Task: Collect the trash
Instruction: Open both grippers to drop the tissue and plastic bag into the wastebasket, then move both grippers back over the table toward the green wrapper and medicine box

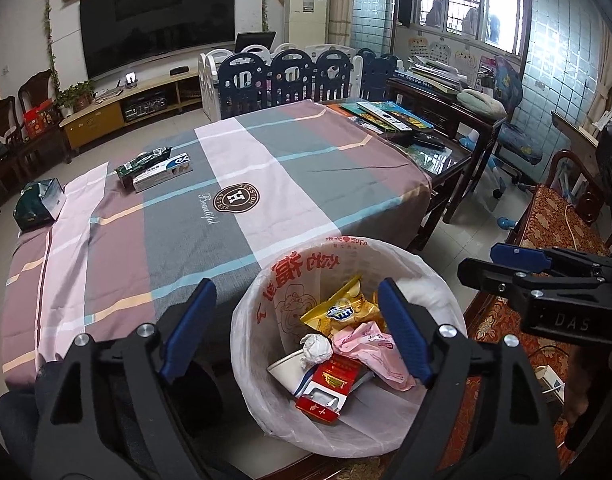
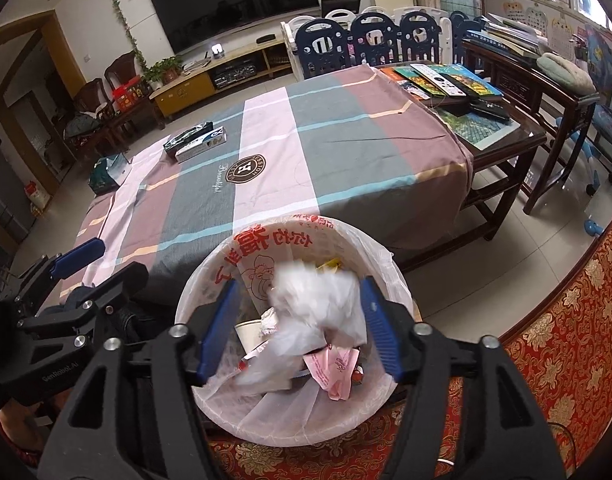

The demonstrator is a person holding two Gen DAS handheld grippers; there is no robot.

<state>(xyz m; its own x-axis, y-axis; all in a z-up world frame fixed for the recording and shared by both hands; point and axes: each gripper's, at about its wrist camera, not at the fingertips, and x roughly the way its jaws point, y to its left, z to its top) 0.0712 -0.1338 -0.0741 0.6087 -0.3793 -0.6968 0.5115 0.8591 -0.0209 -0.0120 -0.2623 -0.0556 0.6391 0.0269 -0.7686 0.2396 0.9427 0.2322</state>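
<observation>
Right wrist view: right tongs (image 2: 300, 326) are standing apart over the trash bin (image 2: 389, 384), pointing down into it. A crumpled clear plastic bag (image 2: 321, 304) is sitting between the blue pads, blurred; cannot tell if either pad is touching it. The bin is lined with a white bag printed in red and is standing just beside the near edge of the bench (image 2: 337, 148).

Left wrist view: left tongs (image 1: 296, 330) are gaping wide with nothing between the pads, hanging over the bin's near-left rim. Inside the bin: a yellow snack packet (image 1: 341, 312), a pink wrapper (image 1: 371, 344), a wad of white paper (image 1: 315, 348), a paper cup (image 1: 286, 370), a red cigarette box (image 1: 327, 390).

Two boxes (image 1: 156, 168) are lying on the bench's checked cloth at the far left, well apart from the bin. A green packet (image 1: 38, 202) is lying at the left edge.
</observation>
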